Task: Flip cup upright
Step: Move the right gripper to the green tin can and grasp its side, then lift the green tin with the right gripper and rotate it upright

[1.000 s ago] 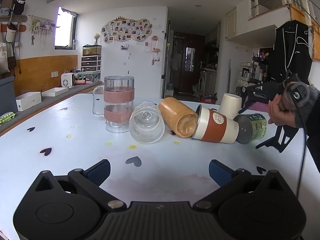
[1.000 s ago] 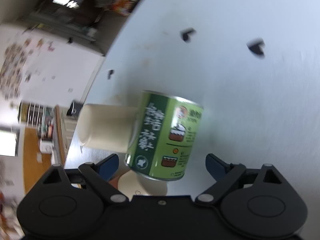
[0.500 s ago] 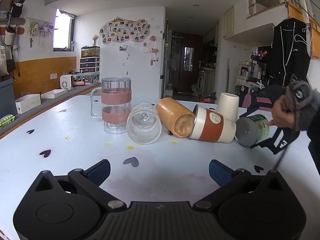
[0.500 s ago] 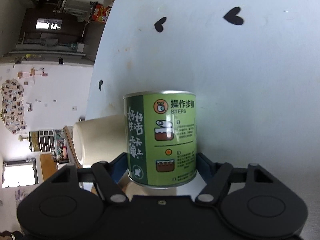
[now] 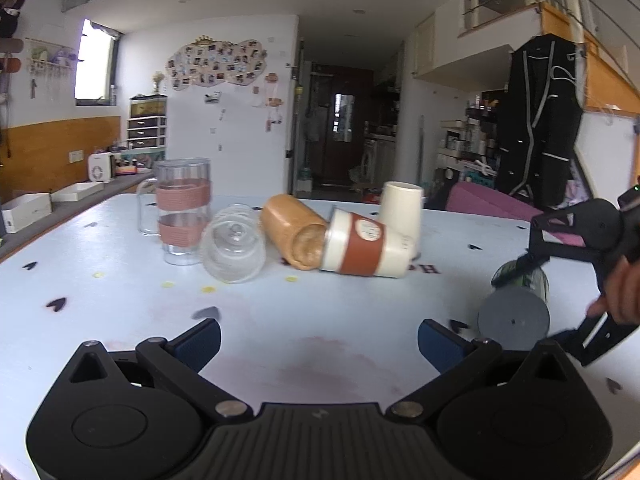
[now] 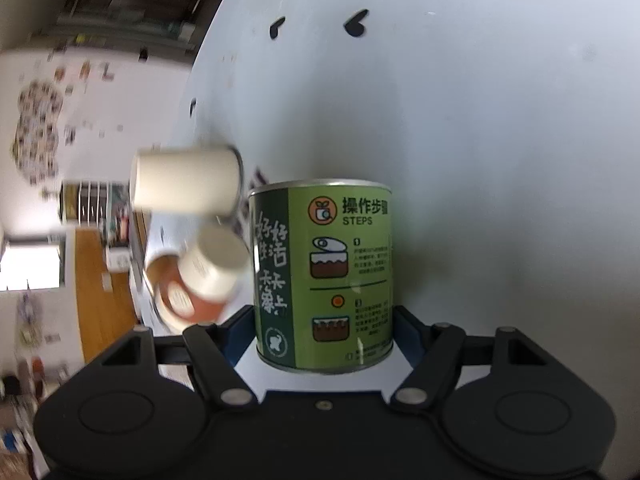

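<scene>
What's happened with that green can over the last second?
The right gripper closed on the green can and carried it away from the other cups, toward the camera side of the table. The left gripper stayed open; the other cups stayed put.

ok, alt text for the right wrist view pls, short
The right gripper is shut on a green cylindrical tin can printed with Chinese text and "STEPS" pictures, held over a white table with black heart marks. To the can's left, blurred, are a cream paper cup and a cream cup with an orange-brown sleeve.
</scene>
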The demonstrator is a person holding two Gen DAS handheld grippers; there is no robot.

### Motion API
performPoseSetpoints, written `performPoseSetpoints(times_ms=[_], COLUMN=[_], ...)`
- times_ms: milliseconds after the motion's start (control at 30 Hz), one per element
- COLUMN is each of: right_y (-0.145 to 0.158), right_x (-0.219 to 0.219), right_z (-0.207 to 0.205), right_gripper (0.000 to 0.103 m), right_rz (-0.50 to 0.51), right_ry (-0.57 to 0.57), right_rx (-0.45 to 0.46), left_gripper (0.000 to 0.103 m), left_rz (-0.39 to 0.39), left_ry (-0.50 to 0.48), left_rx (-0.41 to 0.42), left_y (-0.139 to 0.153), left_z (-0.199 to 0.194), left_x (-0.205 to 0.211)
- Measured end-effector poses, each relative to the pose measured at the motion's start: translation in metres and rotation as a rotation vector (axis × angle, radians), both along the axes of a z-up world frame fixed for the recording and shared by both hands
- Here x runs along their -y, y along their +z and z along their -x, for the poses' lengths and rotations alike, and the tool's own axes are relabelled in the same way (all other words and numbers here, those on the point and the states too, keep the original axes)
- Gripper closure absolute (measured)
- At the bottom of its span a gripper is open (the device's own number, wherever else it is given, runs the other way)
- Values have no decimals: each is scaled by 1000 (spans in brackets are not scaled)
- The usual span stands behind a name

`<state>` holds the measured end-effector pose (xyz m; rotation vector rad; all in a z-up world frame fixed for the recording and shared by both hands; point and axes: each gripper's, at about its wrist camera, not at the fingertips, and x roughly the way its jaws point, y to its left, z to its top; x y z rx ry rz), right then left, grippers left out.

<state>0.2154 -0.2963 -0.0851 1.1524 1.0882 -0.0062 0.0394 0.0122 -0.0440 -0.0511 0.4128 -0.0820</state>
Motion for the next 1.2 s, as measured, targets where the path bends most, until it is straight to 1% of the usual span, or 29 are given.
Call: performPoseSetpoints(times_ms=[67,133,200,267,300,333,400,567,633,667,733,767,800,867,900,933,967,1033,1100,1167,1200], right_y=[1,1,-2,-5,-7,-10,-11,-2,4,9,25,36,47,64,70,74,75,72,64,55,50], right_x=[5,12,20,26,29,31,34,57,70,77,87,89,91,91,90,88,86,85,85,87,89], right_z=[13,28,42,47,48,49,58,86,102,109,122,126,129,130,128,124,118,109,104,107,109], right_gripper=[29,29,29,28,23,16,9,7,8,8,15,17,21,23,29,38,42,56,59,59,59], right_rz=[15,6,-33,-62,-71,-92,-109,-78,-58,-28,71,129,183,260,293,320,332,332,311,275,253], right_ry=[36,38,21,11,10,14,30,6,-4,-13,-27,-23,-15,23,57,83,99,128,126,100,86], right_rx=[2,-10,-18,-25,-27,-17,4,59,102,140,241,305,366,458,496,519,522,501,462,443,435], left_gripper=[0,0,0,0,0,0,0,0,0,0,0,0,0,0,0,0,0,0,0,0,0], left_rz=[1,-1,3,4,2,-1,-1,25,35,41,55,58,59,40,30,22,22,59,125,189,208], left_ry=[-23,-58,-103,-153,-171,-191,-221,-299,-330,-349,-397,-418,-430,-451,-456,-461,-471,-523,-622,-689,-705], left_rx=[0,-2,-7,-11,-13,-17,-22,-34,-48,-58,-77,-87,-92,-91,-86,-77,-59,-33,-66,-108,-121], left_y=[0,-1,-1,-2,-3,-4,-5,-7,-9,-10,-14,-16,-17,-19,-19,-18,-15,-8,-4,-3,-4], left_z=[3,7,10,13,15,16,16,4,-2,-4,-7,-9,-8,-5,-8,-10,-13,-21,-36,-53,-59], left_x=[7,18,28,38,43,47,54,71,79,83,93,98,104,117,122,124,125,123,120,119,119])
